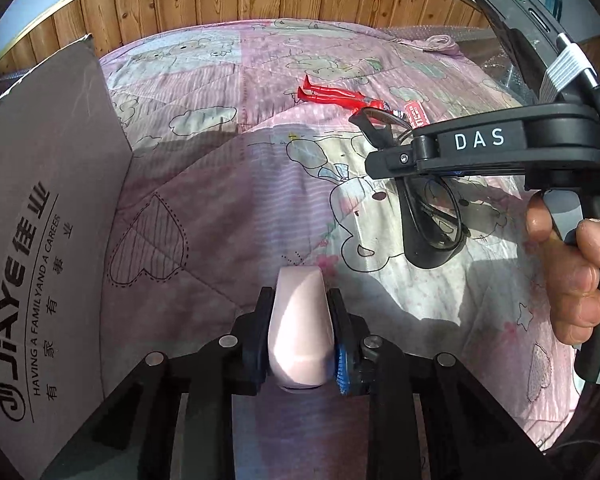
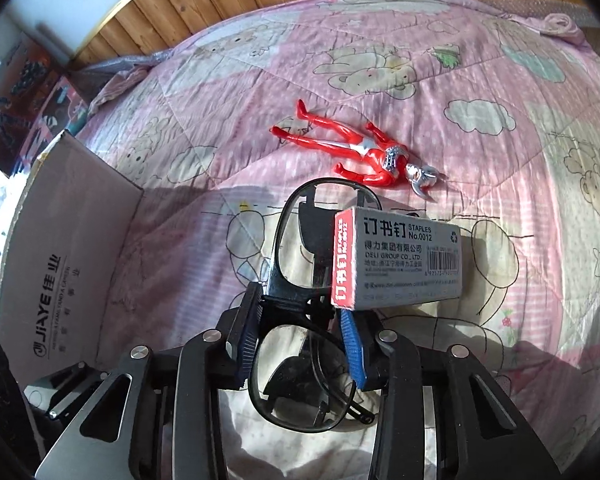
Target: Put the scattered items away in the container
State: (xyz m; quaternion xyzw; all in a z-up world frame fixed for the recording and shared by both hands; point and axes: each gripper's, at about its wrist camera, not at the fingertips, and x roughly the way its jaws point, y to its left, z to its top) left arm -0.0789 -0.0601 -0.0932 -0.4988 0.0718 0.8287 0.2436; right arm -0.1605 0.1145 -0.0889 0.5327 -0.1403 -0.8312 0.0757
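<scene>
At far left on the bed the cardboard box (image 1: pixel 52 240) is standing open, flap raised to receive things; beside it the left gripper (image 1: pixel 300 340) is clamping a pale pink object (image 1: pixel 298 332), while the right gripper (image 2: pixel 300 336) is pinching black glasses (image 2: pixel 300 376) near the staples box (image 2: pixel 400 260), the red figure (image 2: pixel 352 152) lying beyond

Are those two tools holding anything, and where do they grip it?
Left tool pinches a pink object by its sides. Right tool clamps black glasses at the bridge.
</scene>
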